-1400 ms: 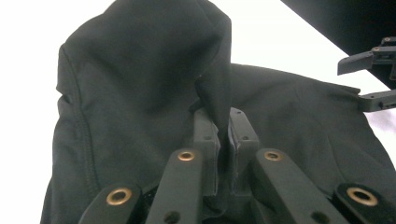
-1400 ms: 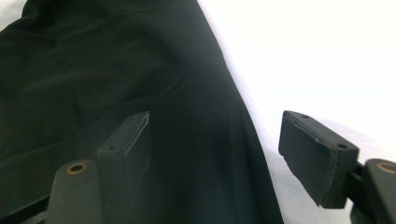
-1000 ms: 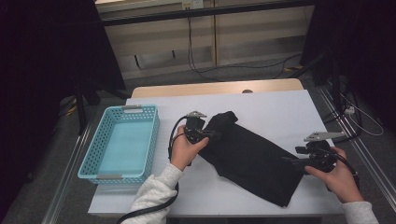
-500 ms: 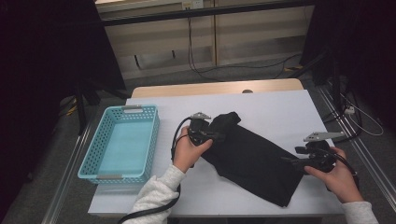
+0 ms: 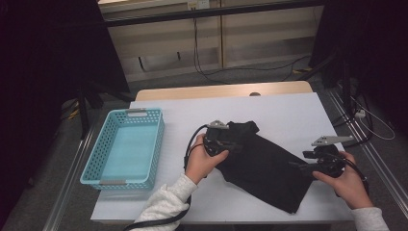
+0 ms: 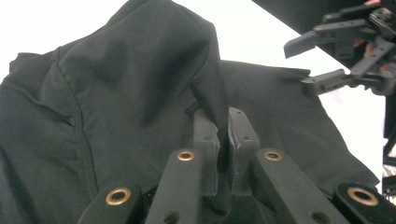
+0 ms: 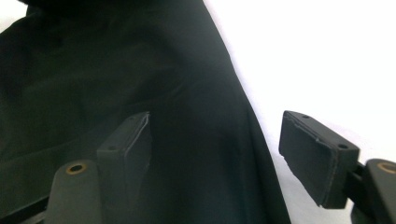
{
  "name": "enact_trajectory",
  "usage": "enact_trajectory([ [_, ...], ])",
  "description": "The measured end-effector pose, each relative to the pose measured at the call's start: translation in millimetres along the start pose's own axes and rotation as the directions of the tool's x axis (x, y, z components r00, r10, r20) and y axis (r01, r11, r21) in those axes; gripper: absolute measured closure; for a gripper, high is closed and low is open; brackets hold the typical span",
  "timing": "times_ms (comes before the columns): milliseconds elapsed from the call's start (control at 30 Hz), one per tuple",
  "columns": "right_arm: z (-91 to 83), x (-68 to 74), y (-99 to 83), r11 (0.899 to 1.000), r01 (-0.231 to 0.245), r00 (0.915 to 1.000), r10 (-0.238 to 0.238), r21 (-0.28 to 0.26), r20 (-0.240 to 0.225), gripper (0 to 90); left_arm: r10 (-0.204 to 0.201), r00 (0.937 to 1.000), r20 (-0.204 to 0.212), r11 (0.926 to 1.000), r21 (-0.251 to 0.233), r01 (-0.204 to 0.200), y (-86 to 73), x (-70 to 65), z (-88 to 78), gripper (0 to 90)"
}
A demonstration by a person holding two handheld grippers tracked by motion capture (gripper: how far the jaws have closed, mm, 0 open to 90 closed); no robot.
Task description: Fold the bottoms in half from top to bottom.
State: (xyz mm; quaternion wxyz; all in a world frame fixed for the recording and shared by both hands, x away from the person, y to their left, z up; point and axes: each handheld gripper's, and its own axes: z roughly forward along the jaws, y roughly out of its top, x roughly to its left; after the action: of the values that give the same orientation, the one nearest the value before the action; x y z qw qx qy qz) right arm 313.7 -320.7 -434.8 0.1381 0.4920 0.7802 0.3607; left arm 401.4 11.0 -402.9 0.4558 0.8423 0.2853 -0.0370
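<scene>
A black garment (image 5: 264, 166) lies across the middle of the white table (image 5: 288, 110), one end folded up near the centre. My left gripper (image 5: 230, 145) is shut on a fold of that cloth (image 6: 140, 84); in the left gripper view (image 6: 223, 154) its two jaws pinch the fabric between them. My right gripper (image 5: 297, 166) sits at the garment's right edge, open. In the right gripper view (image 7: 215, 158) its jaws stand wide apart, with one pad (image 7: 126, 149) over the black cloth (image 7: 93, 70) and the other (image 7: 317, 156) over bare table.
A light blue plastic basket (image 5: 98, 163) stands at the table's left side with nothing in it. A wooden strip (image 5: 221, 90) runs along the far edge. Cables (image 5: 207, 62) lie on the floor beyond. Bare tabletop lies behind the garment.
My left gripper has moved to the right with the pinched fold, folding the garment's left end over. The right gripper has stayed in place.
</scene>
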Motion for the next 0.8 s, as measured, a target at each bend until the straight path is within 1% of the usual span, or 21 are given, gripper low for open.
enact_trajectory([
  [33,0.2,0.2,0.4,1.0,-0.001,1.0,0.001,0.001,0.0,25.5,-0.005,0.9999,0.012,1.0,0.002,0.005,-0.8,-2.1,1.2,84.1],
  [100,1.3,0.8,1.4,1.0,0.002,1.0,-0.002,0.002,-0.001,25.5,0.007,0.9998,0.021,0.9999,0.014,-0.007,-3.0,-5.3,4.6,83.7],
  [133,1.9,1.3,2.2,1.0,0.003,1.0,-0.003,0.0,-0.002,25.5,0.008,0.9995,0.03,0.9999,0.013,-0.008,-4.3,-6.2,6.5,82.3],
  [167,2.5,1.8,3.2,1.0,0.006,1.0,-0.006,0.001,-0.002,25.5,0.003,0.999,0.044,1.0,0.003,-0.003,-5.0,-6.3,8.1,77.8],
  [200,3.1,2.5,4.4,1.0,0.008,1.0,-0.008,-0.004,-0.001,25.5,0.013,0.9993,0.036,0.9999,-0.002,-0.013,-4.8,-6.0,8.5,67.2],
  [233,3.6,3.1,5.7,1.0,0.011,0.9999,-0.011,-0.007,-0.002,25.5,0.029,0.9994,0.016,0.9996,0.001,-0.029,-4.7,-5.4,7.1,57.0],
  [267,4.2,3.5,7.1,1.0,0.013,0.9999,-0.013,-0.013,-0.004,25.5,0.029,0.9995,0.01,0.9996,-0.001,-0.029,-4.7,-4.0,4.8,52.6],
  [300,4.8,3.9,8.5,1.0,0.018,0.9998,-0.018,-0.016,-0.003,25.4,0.016,0.9997,0.016,0.9999,-0.003,-0.016,-4.8,-1.8,2.1,49.4],
  [333,5.8,4.4,9.9,1.0,0.02,0.9998,-0.02,-0.02,-0.004,25.4,0.009,0.9999,0.011,0.9999,-0.008,-0.009,-5.1,0.9,-0.7,44.9],
  [367,7.0,4.9,11.4,1.0,0.023,0.9997,-0.023,-0.021,-0.008,25.4,0.008,1.0,-0.005,0.9999,-0.014,-0.008,-5.7,3.2,-3.5,41.1],
  [467,11.8,7.5,16.6,0.999,0.028,0.9995,-0.028,-0.027,-0.012,25.4,0.007,0.9994,-0.035,0.9997,-0.021,-0.007,-8.7,11.2,-10.8,33.9],
  [500,11.8,7.5,16.6,0.999,0.028,0.9995,-0.028,-0.027,-0.012,25.4,0.007,0.9994,-0.035,0.9997,-0.021,-0.007,-8.7,11.2,-10.8,31.4],
  [533,15.9,10.2,21.5,0.999,0.034,0.9993,-0.034,-0.032,-0.014,25.5,0.005,0.9981,-0.062,0.9996,-0.027,-0.007,-11.1,15.9,-15.8,29.7],
  [633,21.6,13.8,28.2,0.998,0.041,0.999,-0.042,-0.044,-0.018,25.7,-0.003,0.9954,-0.096,0.9996,-0.029,0.0,-15.9,22.7,-23.2,26.0],
  [667,21.6,13.8,28.2,0.998,0.041,0.999,-0.042,-0.044,-0.018,25.7,-0.003,0.9954,-0.096,0.9996,-0.029,0.0,-15.9,22.7,-23.2,25.4],
  [700,23.8,15.3,30.7,0.998,0.043,0.9988,-0.044,-0.045,-0.018,26.0,-0.003,0.994,-0.109,0.9996,-0.028,-0.001,-18.3,25.7,-26.6,25.4],
  [733,29.2,18.2,36.4,0.998,0.053,0.9984,-0.054,-0.046,-0.016,27.0,-0.011,0.9921,-0.125,0.9996,-0.026,0.008,-21.7,29.4,-31.0,24.4],
  [800,33.0,20.6,40.7,0.997,0.059,0.9981,-0.06,-0.052,-0.012,30.4,-0.022,0.9901,-0.139,0.9994,-0.029,0.019,-25.9,33.7,-35.7,23.5],
])
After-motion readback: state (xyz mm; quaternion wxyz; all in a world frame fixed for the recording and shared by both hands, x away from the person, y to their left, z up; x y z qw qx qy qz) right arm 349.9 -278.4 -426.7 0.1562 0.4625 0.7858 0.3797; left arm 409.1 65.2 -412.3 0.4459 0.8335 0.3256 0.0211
